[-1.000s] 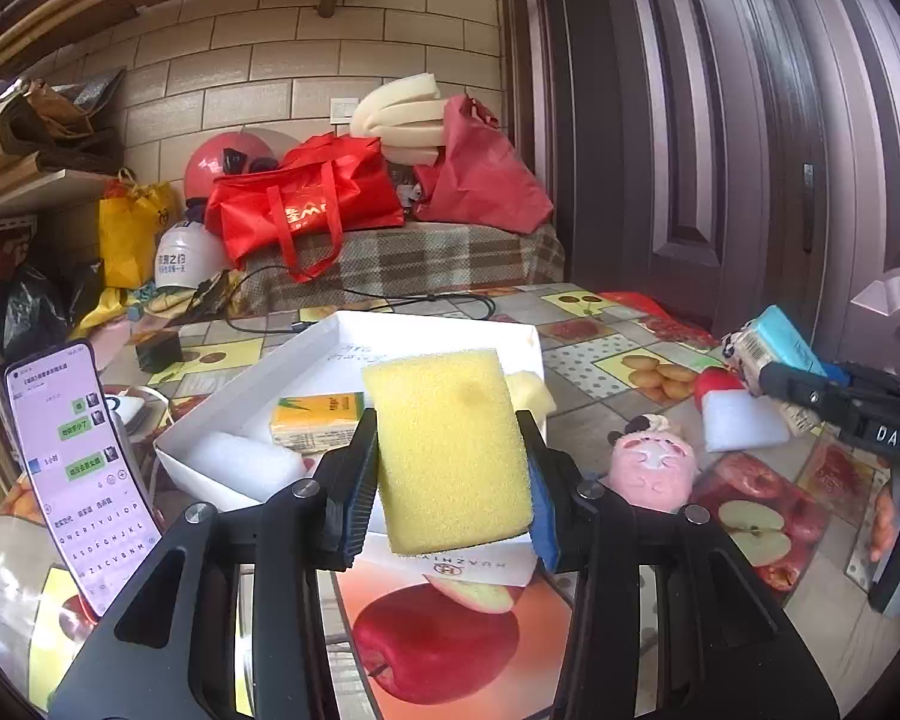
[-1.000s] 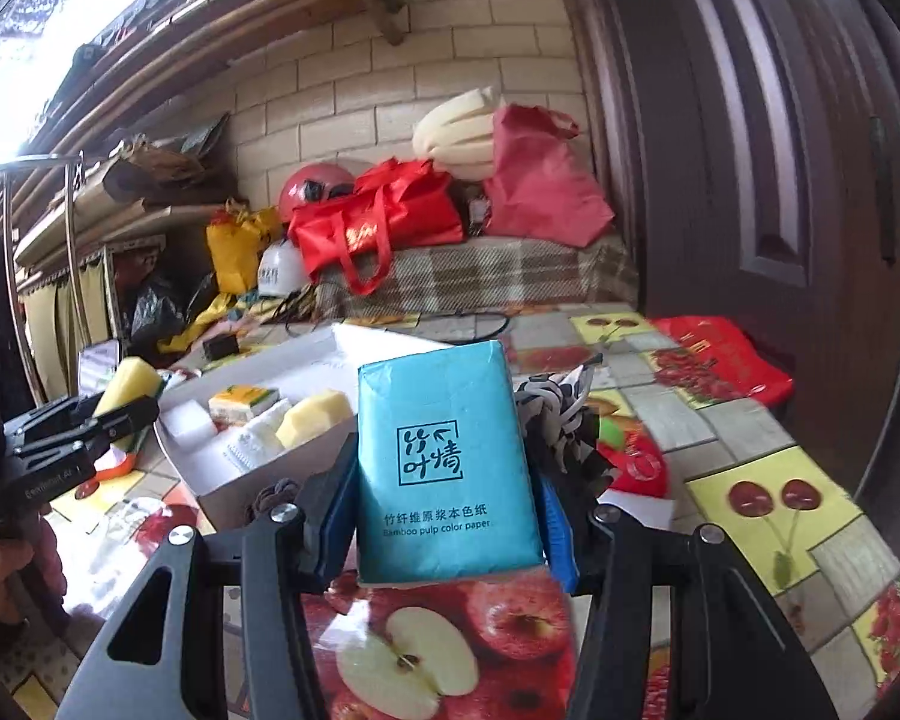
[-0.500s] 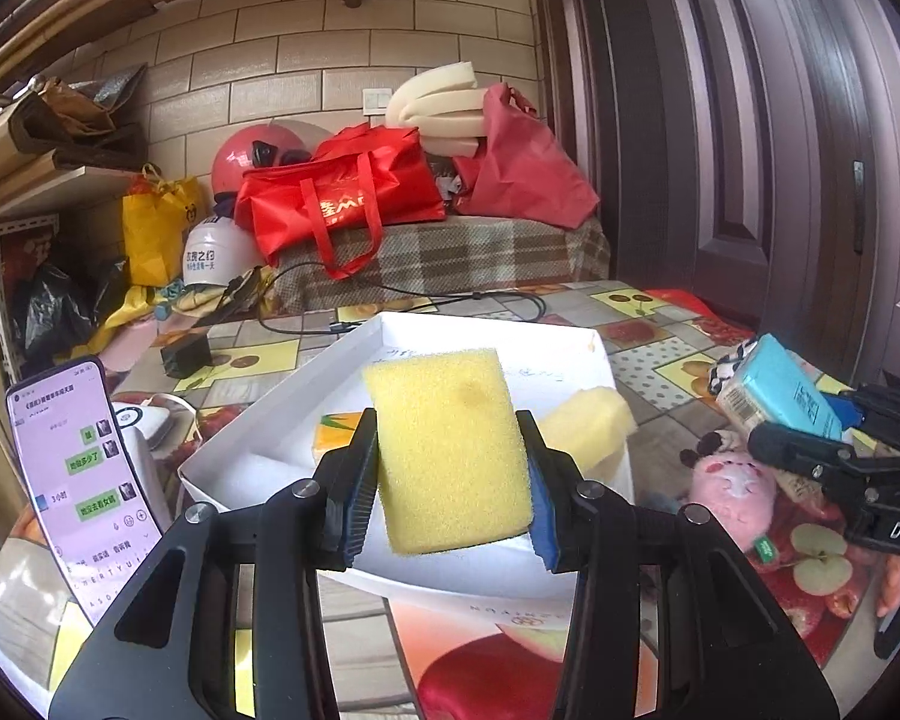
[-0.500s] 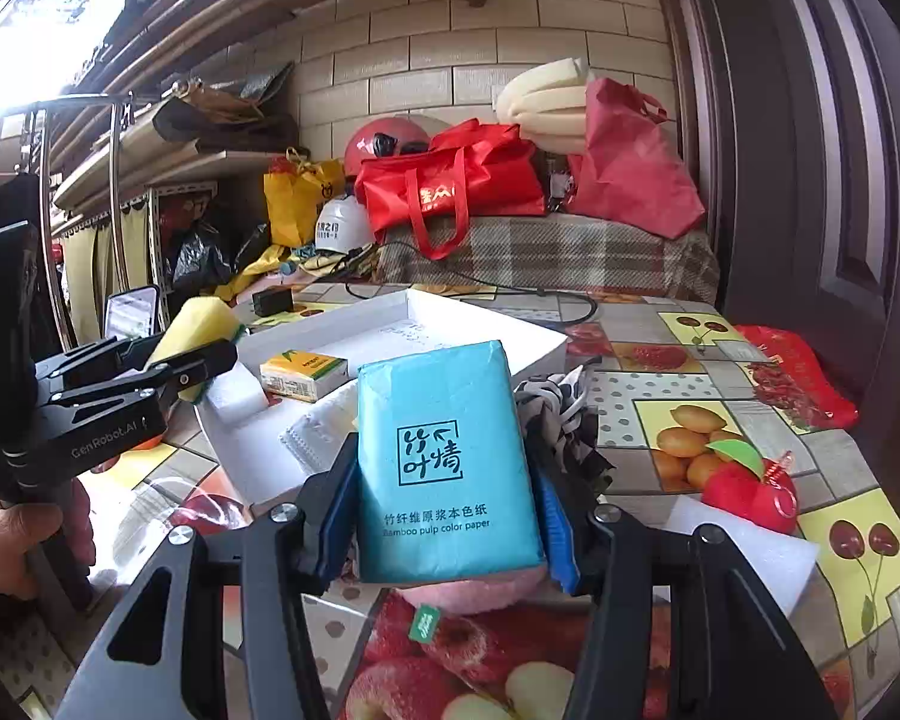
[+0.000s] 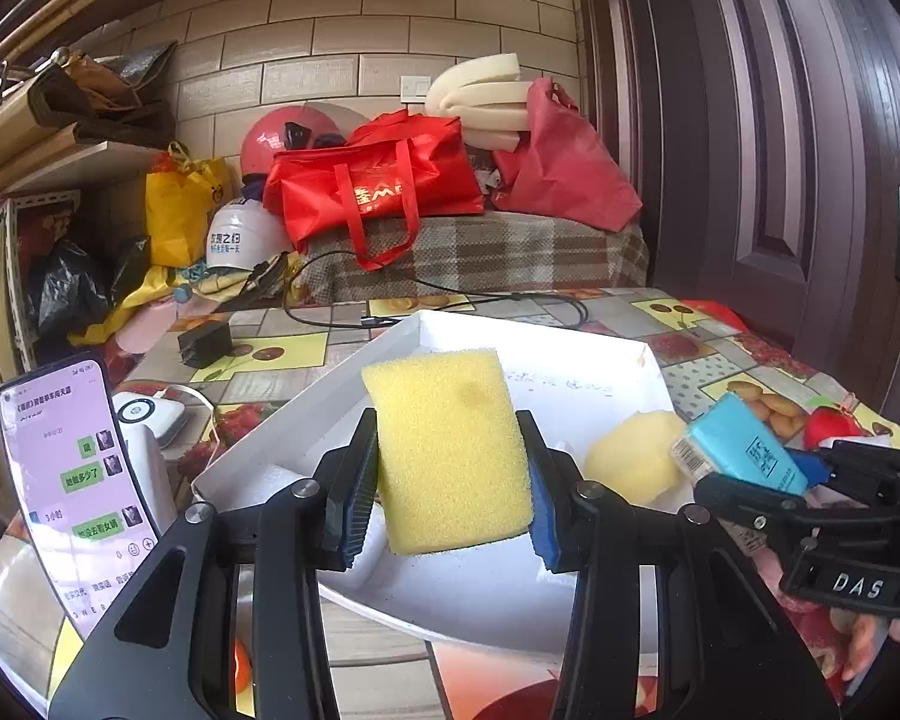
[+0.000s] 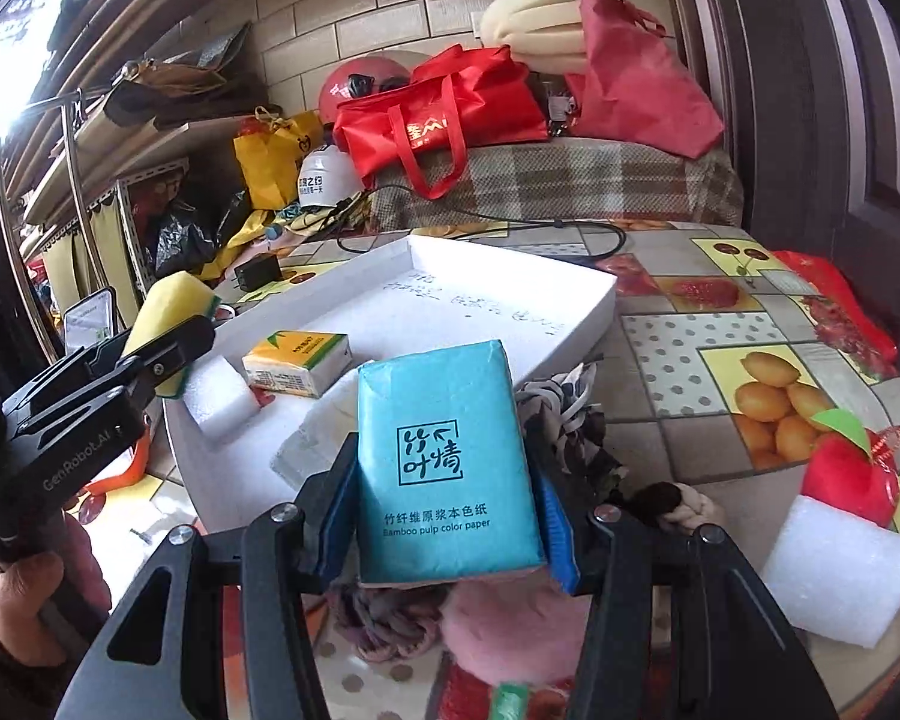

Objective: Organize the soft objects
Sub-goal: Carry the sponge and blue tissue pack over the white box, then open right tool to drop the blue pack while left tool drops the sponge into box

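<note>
My left gripper is shut on a yellow sponge and holds it over the near left part of the white box. It also shows in the right wrist view. My right gripper is shut on a blue tissue pack, at the box's near right edge; the pack also shows in the left wrist view. Inside the box lie a yellow tissue pack, a white foam block and a pale yellow sponge.
A phone stands at the left on the fruit-print tablecloth. A pink plush, a striped cloth, a red apple toy and a white foam lie right of the box. Red bags sit behind.
Both grippers moved toward the white box. The sponge is now over the box's near left part and the blue pack has come left to the box's right edge.
</note>
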